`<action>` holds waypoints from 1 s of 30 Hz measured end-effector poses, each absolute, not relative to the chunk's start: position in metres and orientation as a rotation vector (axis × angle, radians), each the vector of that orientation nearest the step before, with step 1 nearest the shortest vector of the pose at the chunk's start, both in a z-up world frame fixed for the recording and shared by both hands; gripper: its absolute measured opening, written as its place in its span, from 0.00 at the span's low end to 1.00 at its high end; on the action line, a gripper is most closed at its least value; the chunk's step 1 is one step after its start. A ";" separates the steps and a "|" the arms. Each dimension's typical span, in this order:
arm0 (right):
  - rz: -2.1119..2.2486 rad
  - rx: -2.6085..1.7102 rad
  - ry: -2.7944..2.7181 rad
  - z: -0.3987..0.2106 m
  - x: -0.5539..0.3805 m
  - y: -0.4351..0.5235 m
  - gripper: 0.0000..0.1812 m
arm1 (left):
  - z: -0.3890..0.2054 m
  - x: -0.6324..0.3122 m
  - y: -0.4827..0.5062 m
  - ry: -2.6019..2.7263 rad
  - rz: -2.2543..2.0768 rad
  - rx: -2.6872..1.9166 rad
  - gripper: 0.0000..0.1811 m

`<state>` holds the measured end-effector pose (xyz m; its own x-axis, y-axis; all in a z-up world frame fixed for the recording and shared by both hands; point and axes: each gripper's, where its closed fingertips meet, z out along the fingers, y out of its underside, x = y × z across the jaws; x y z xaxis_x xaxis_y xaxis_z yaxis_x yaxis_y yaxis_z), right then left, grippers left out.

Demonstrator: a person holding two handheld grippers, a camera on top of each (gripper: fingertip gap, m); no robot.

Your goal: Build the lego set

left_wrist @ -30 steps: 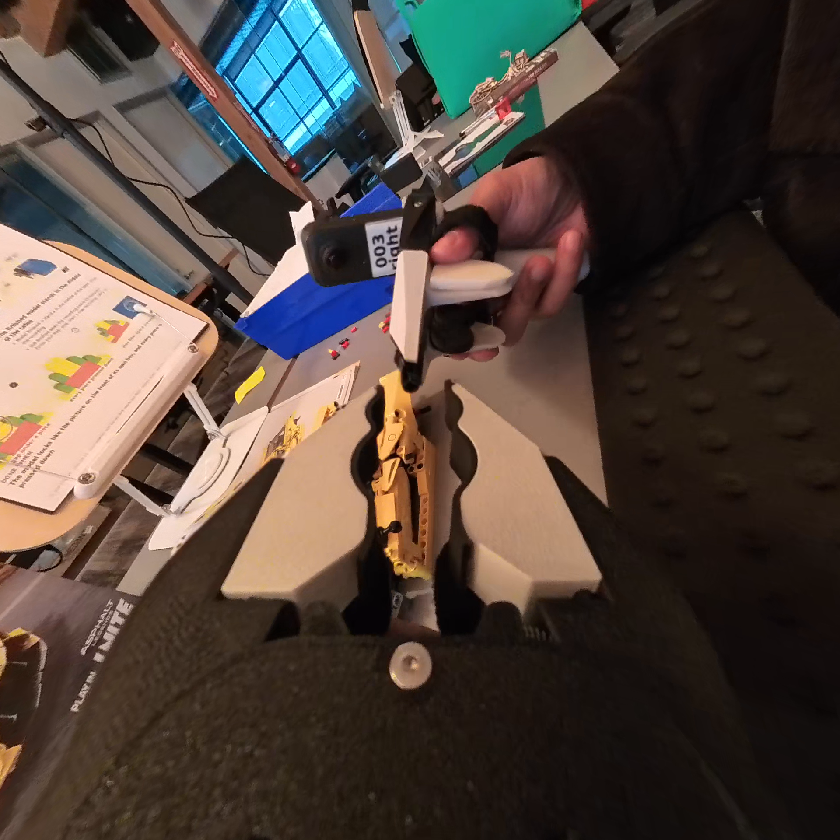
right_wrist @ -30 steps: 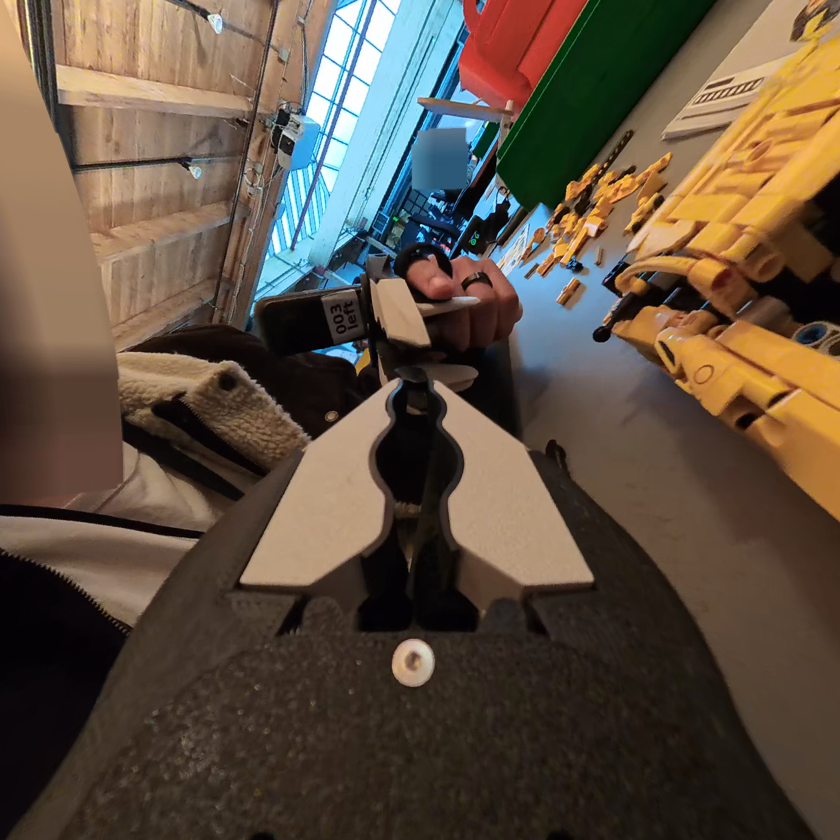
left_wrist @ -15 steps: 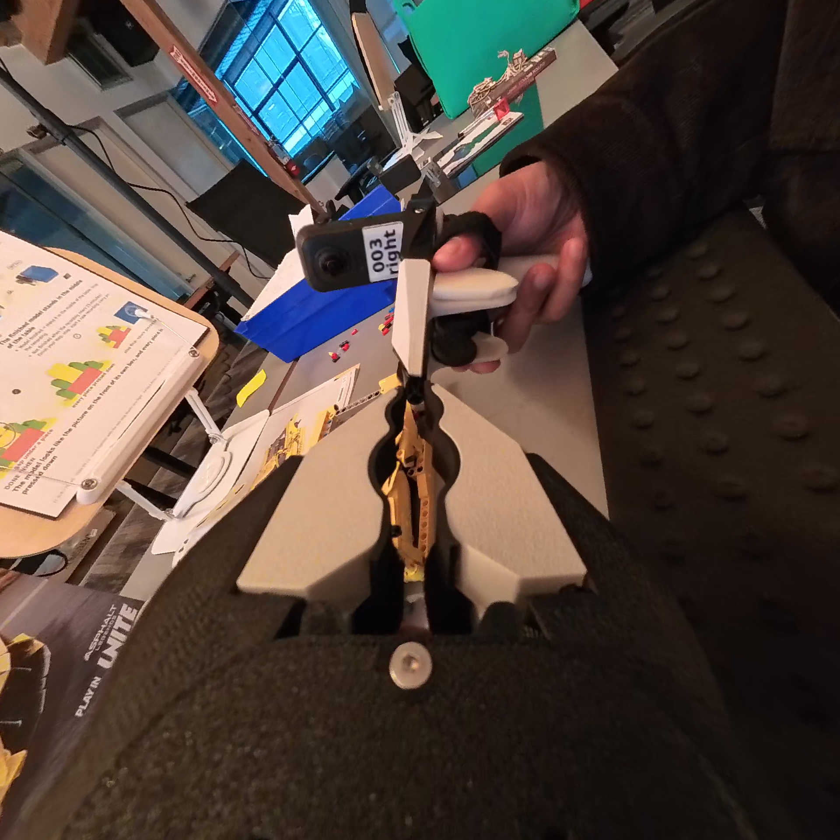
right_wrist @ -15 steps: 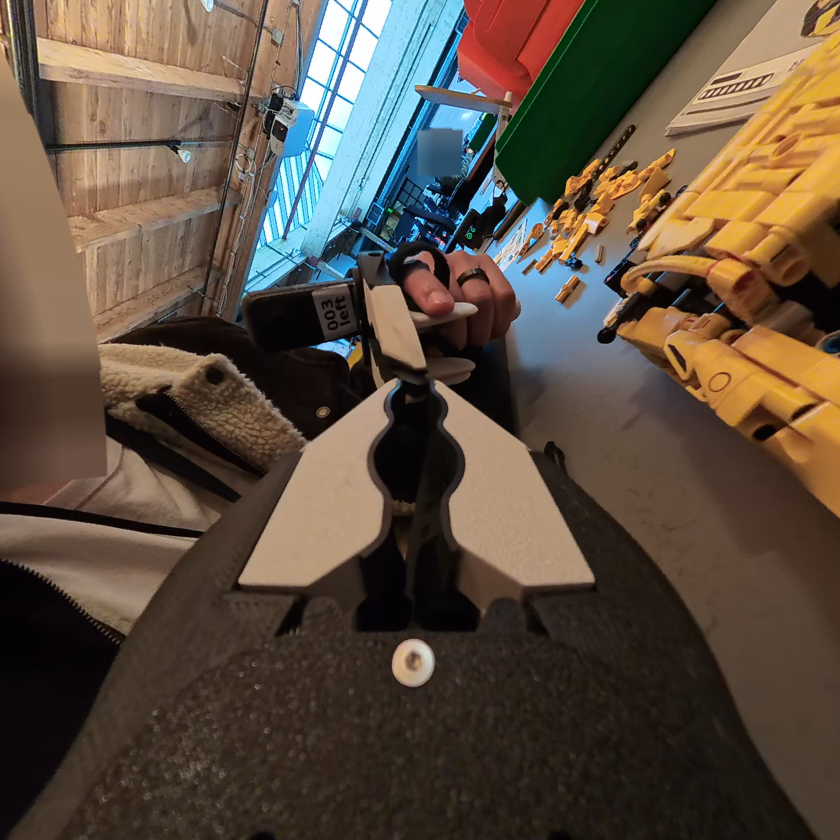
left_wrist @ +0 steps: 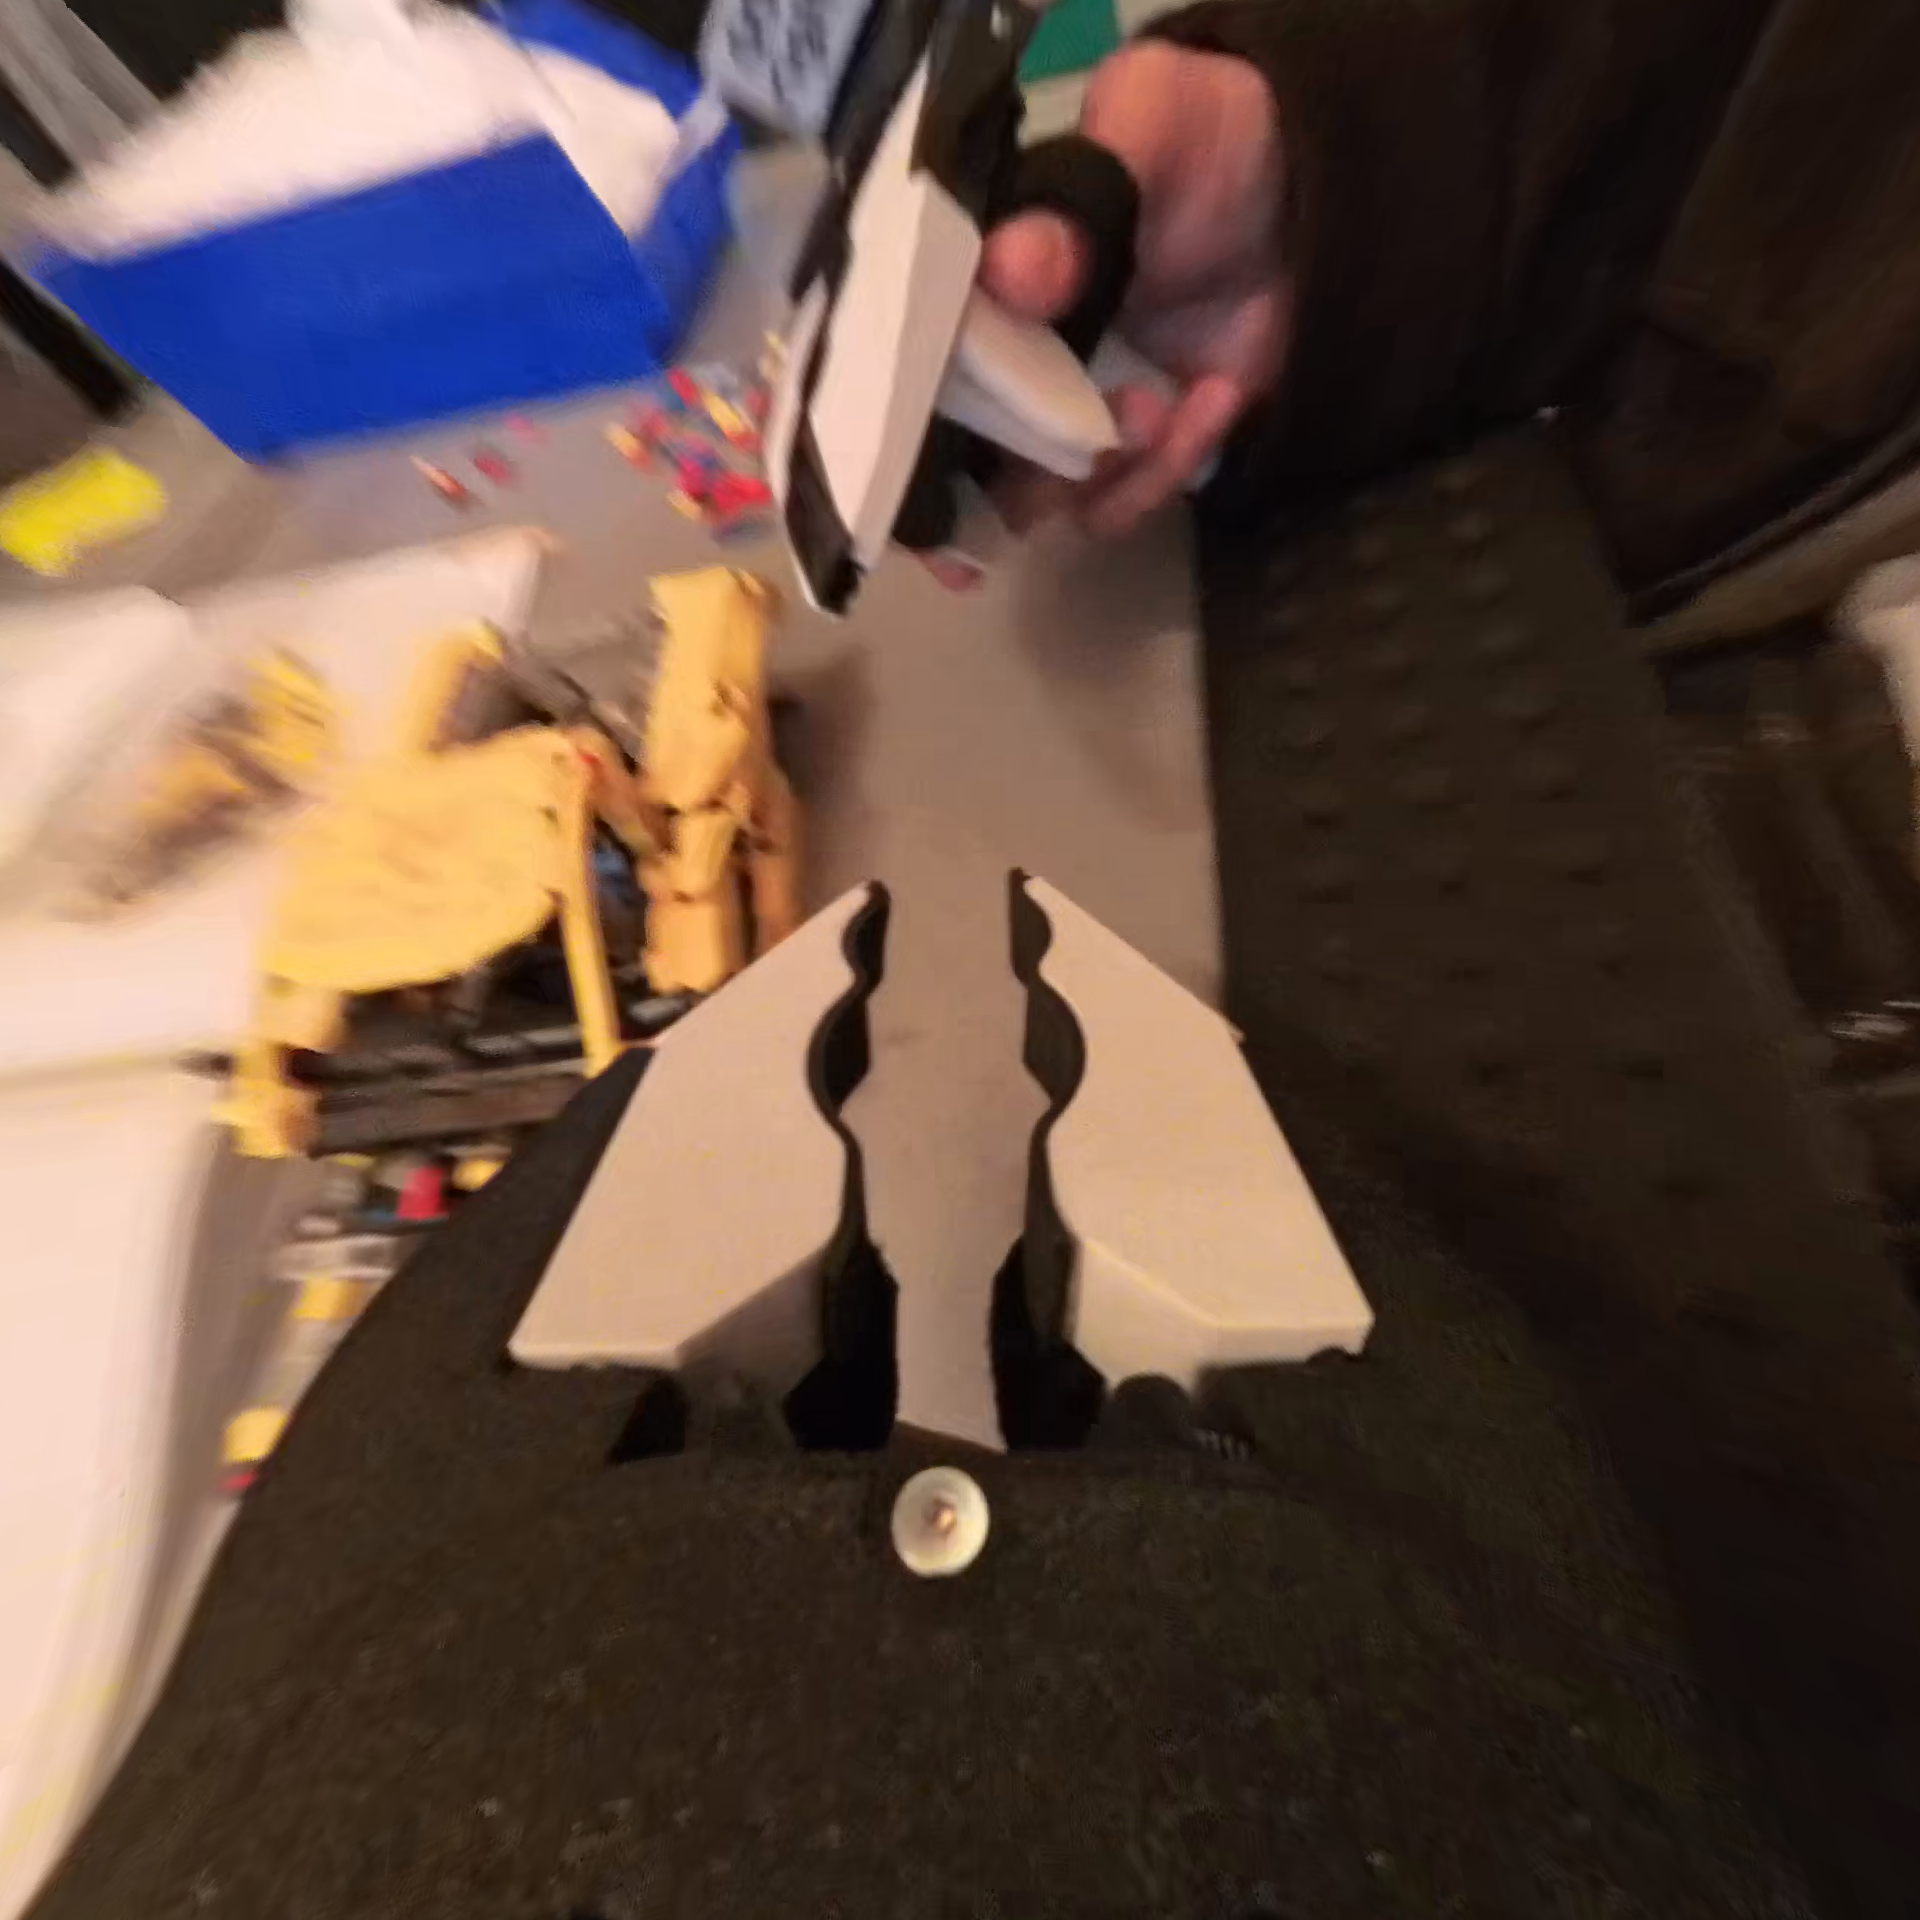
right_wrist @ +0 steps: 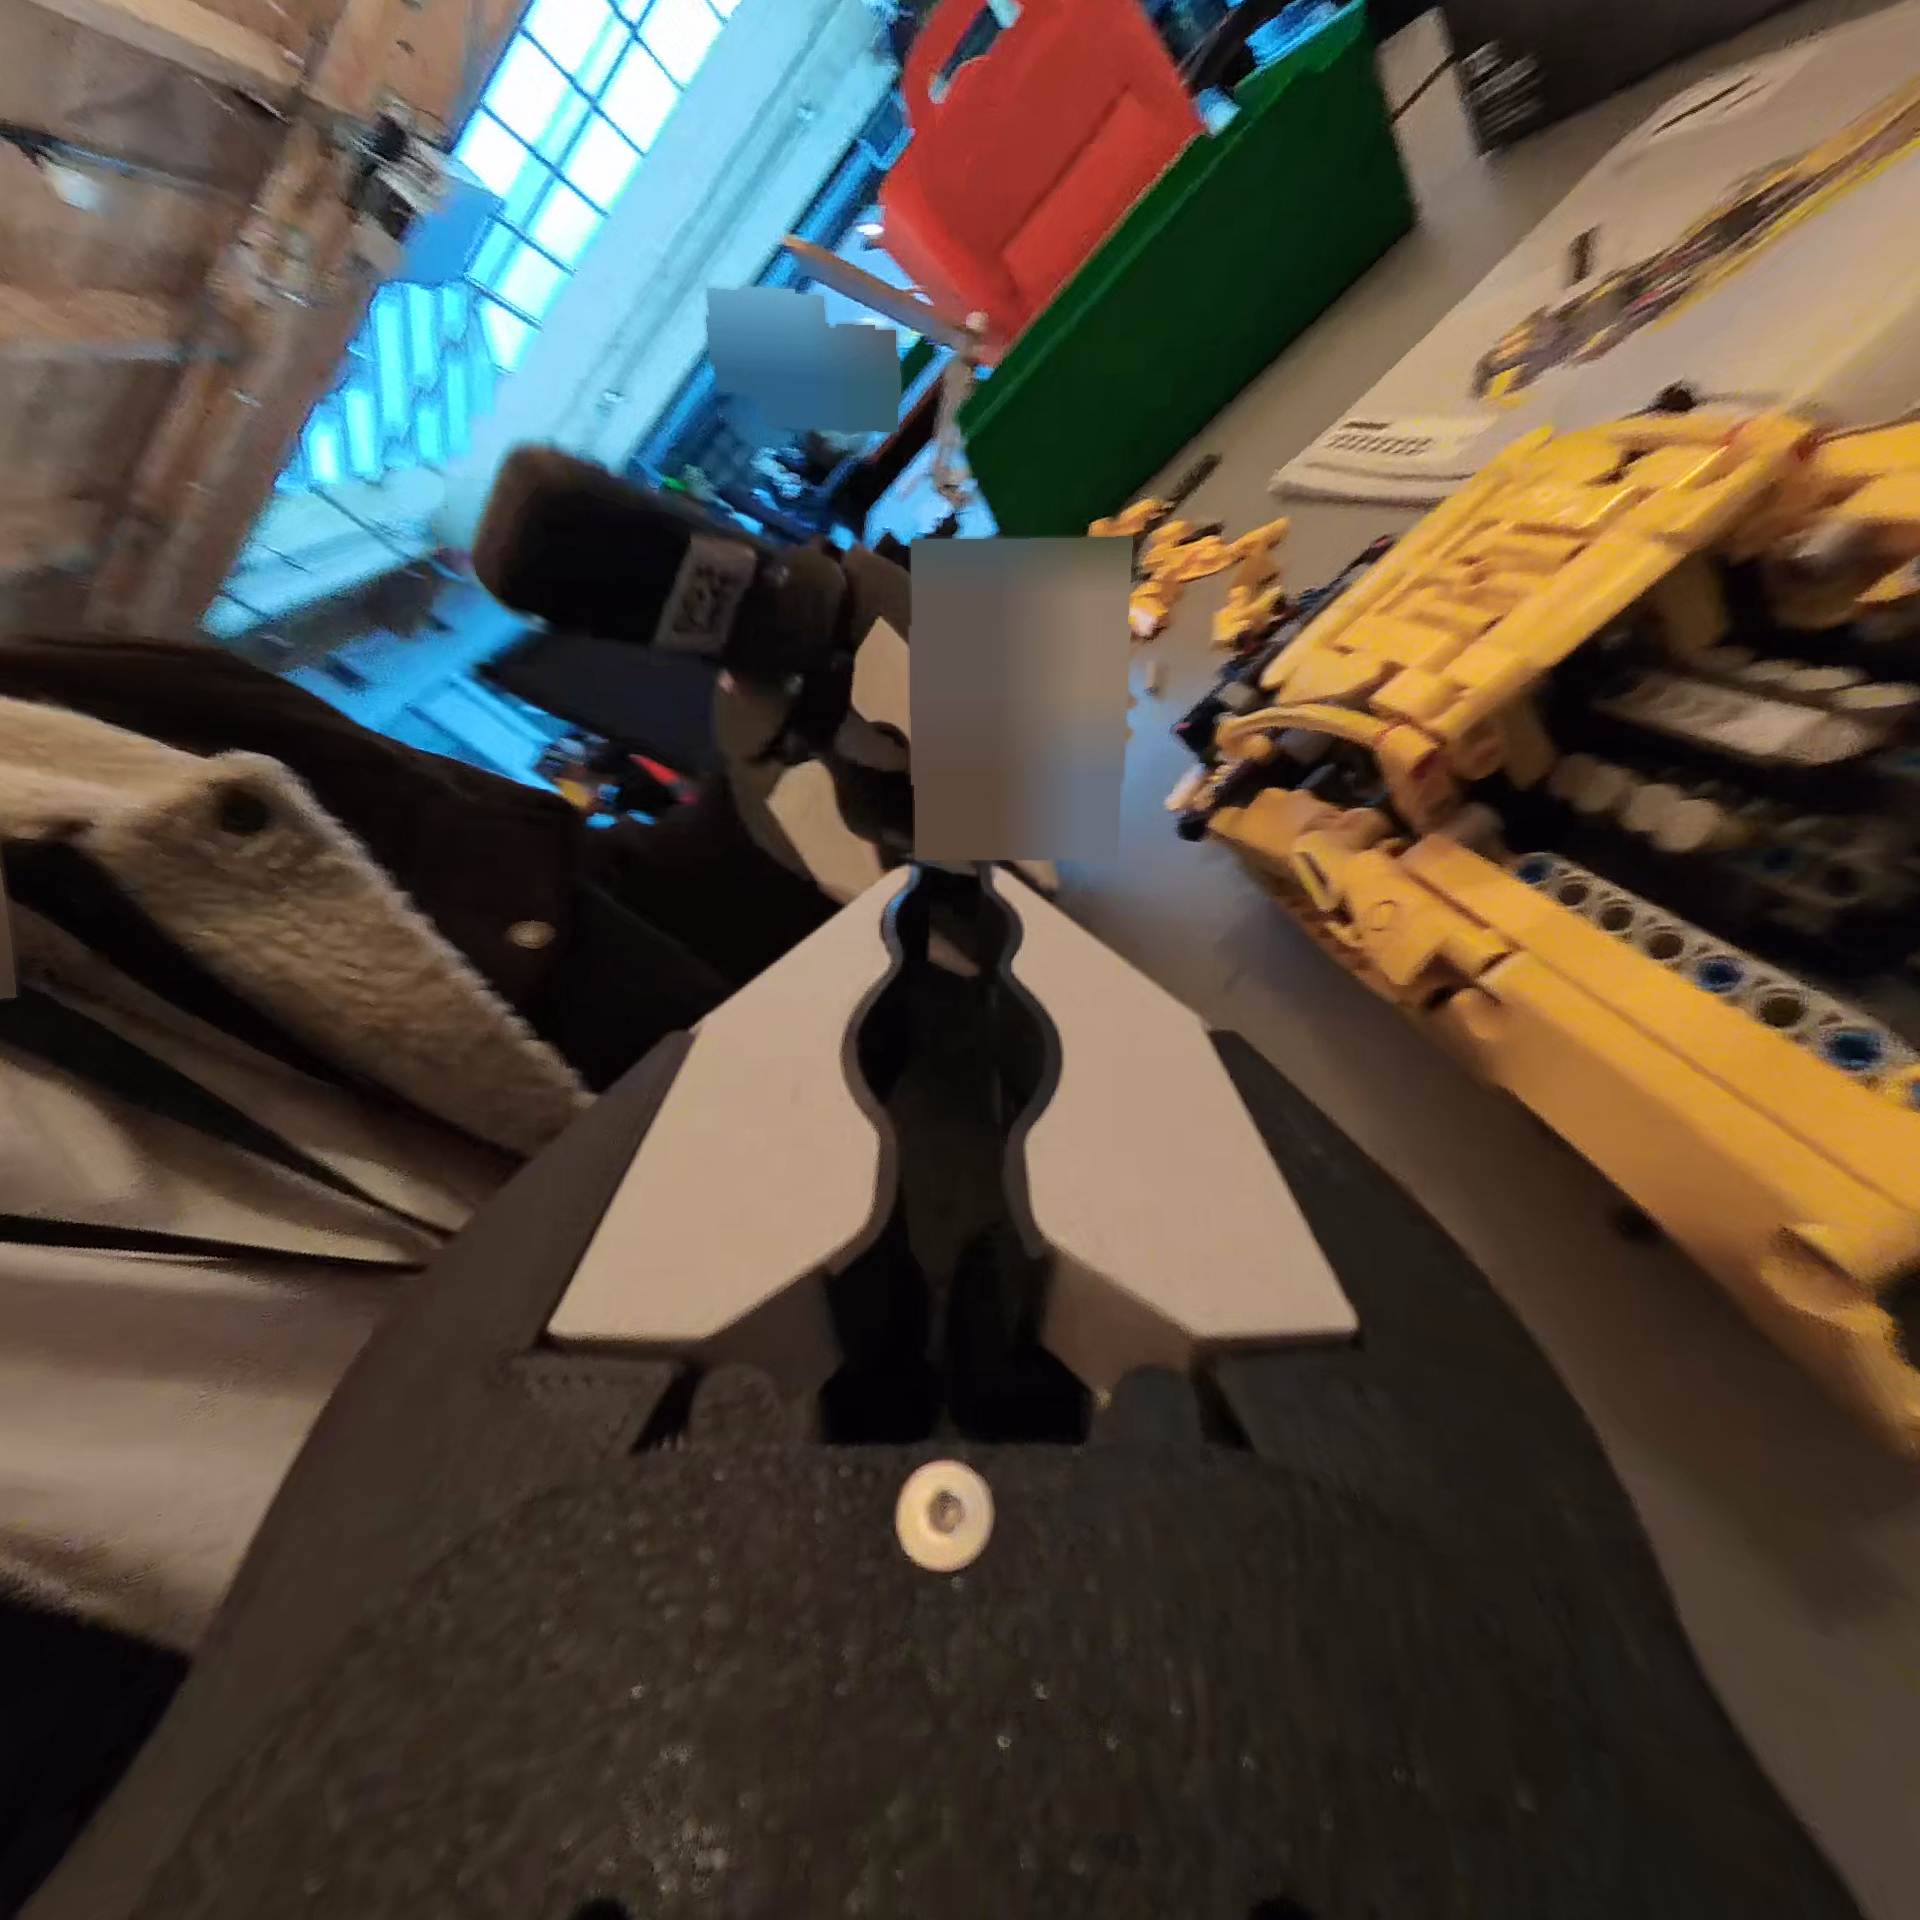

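Observation:
A large yellow lego model (left_wrist: 416,883) lies on the grey table (left_wrist: 987,748) left of my left gripper (left_wrist: 948,894), which is open and empty, with bare table showing between its fingers. The left wrist view is blurred. My right gripper (left_wrist: 831,582) hangs above the table just beyond it, held by a hand, with its fingers together. In the right wrist view the right gripper (right_wrist: 951,883) is shut. I cannot tell whether anything thin is between its fingers. The model (right_wrist: 1558,727) lies to its right.
A blue bin (left_wrist: 364,291) and small red loose pieces (left_wrist: 707,457) lie at the far left of the table. A dark studded mat (left_wrist: 1455,831) is on the right. Loose yellow pieces (right_wrist: 1195,571), an instruction booklet (right_wrist: 1662,260) and a green bin (right_wrist: 1195,343) lie beyond the model. The left gripper's tips are roughly 5 centimetres from the right gripper's.
My left gripper has opened and no longer holds the yellow lego piece it was shut on. It has swung down towards the table. The right gripper has stayed shut.

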<state>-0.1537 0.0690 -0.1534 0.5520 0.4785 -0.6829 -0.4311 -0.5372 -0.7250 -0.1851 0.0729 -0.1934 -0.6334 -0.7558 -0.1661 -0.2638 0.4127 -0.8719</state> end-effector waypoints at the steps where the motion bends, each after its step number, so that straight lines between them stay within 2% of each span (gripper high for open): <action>1: 1.089 -1.820 -0.065 -0.157 -0.153 0.070 0.04 | -0.200 -0.191 0.067 2.194 -1.225 -0.912 0.17; 6: 1.002 -1.923 -0.124 -0.174 -0.164 0.073 0.04 | -0.241 -0.202 0.058 2.408 -1.068 -0.925 0.17; 10: 1.023 -1.904 -0.080 -0.171 -0.159 0.074 0.04 | -0.249 -0.200 0.057 2.429 -1.017 -0.929 0.17; 14: 1.039 -1.907 -0.065 -0.172 -0.159 0.075 0.04 | -0.250 -0.200 0.053 2.441 -1.022 -0.917 0.08; 17: 1.018 -1.899 -0.096 -0.171 -0.160 0.074 0.04 | -0.250 -0.198 0.055 2.441 -0.989 -0.916 0.08; 19: 0.996 -1.884 -0.136 -0.168 -0.162 0.072 0.04 | -0.239 -0.194 0.059 2.396 -1.004 -0.895 0.08; 24: 0.992 -1.837 -0.266 -0.158 -0.175 0.064 0.04 | -0.166 -0.190 0.055 2.103 -1.493 -0.909 0.08; 30: 1.013 -1.819 -0.300 -0.154 -0.182 0.062 0.04 | -0.156 -0.192 0.053 2.068 -1.573 -0.907 0.08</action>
<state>-0.1821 0.0625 -0.1540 0.6194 0.6010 -0.5051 -0.2288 -0.4772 -0.8485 -0.1920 0.0532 -0.1558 -0.7160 -0.6938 0.0773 -0.2597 0.1620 -0.9520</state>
